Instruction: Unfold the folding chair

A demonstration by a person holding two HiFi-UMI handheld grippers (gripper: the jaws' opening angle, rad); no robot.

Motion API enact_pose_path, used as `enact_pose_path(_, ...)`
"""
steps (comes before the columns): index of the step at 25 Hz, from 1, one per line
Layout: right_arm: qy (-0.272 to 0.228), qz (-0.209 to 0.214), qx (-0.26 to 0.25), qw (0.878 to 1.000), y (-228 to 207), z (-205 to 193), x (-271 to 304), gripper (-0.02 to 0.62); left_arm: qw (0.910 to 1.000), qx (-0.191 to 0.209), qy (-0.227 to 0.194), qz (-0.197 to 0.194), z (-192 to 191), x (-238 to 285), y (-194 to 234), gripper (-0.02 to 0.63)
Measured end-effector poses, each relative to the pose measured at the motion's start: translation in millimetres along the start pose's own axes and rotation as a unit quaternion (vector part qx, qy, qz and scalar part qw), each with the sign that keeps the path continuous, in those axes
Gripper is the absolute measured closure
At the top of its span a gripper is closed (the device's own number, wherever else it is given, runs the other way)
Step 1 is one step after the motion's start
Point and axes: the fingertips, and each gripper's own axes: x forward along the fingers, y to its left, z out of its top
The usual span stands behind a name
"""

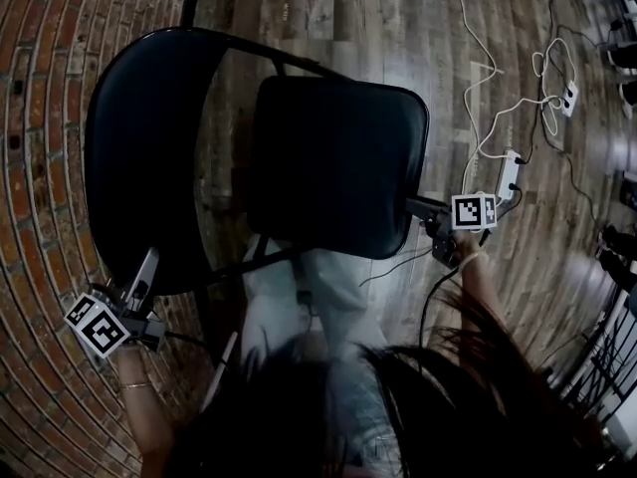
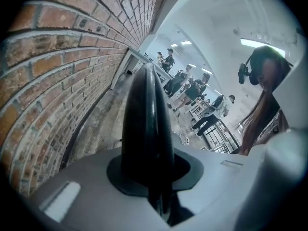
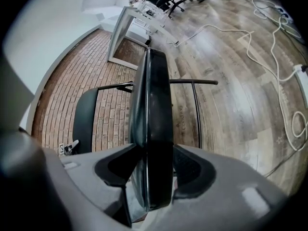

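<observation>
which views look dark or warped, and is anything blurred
Head view: dim, the chair seat nearly featureless black, floorboards bent by the wide lens. Left gripper view: ceiling washed out white, backrest soft up close. Right gripper view: evenly lit, brick wall bowed.

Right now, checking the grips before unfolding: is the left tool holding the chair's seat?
No, the left tool clamps the backrest at its rim, while the right tool holds the seat.
</observation>
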Motion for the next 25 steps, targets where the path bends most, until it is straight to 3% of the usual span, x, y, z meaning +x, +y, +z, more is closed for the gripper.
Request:
enact_pose_path(3,-0.002,-0.015,0.008,1.000,-8,-2,-2,0.373,1.0000,-0.005,0.004,0.001,-4,2,1,0.545)
enact_pose_path(13,-0.021,-0.001,0.007,1.000,-25,-1,-6,0.373,0.9996,0.001,0.012,-0.026,-11,11,-16,0.537)
enact_pose_path(25,-0.068,-0.051,0.015,0.996,-56,-2,-21,0.391,0.9987,0.044,0.012,-0.021,-25,27,-51,0.529)
